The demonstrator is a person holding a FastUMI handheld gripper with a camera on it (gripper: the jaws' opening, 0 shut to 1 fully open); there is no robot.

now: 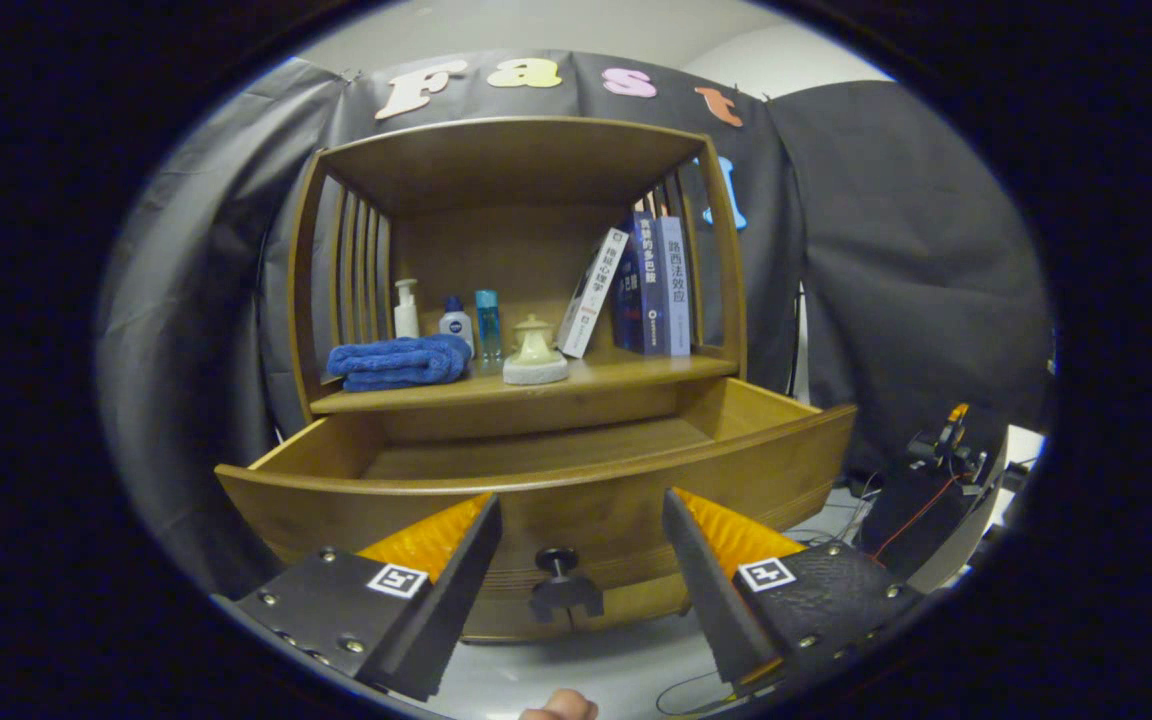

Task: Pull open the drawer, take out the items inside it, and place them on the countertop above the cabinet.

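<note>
Already pulled out: drawer (556, 470), its curved front toward the camera, inner floor bare as far as visible. Dark knob (558, 560) at the middle of the drawer front, sitting in the gap between the two fingers without touching either. Claw (581, 545) spread wide, gripping nothing, fingers level with the drawer front, one to each side of the knob.

Above the drawer, on the surface (636, 372) of the cabinet (521, 150): folded blue towel (398, 362) at the left front edge; behind it, toward the back, a white pump bottle (406, 310), a small white bottle with a blue cap (455, 322) and a slim blue bottle (488, 324) in a row. Pale lidded jar on a round stone-like base (535, 352) near the middle front edge. Books (651, 285) at the right side, two upright against the slatted wall, a white one (593, 292) leaning onto them.

Tangle of cables and a dark device (936, 470) on the floor, right of the cabinet, well apart from it. Fingertip of a person (561, 707) just showing below the claw.
</note>
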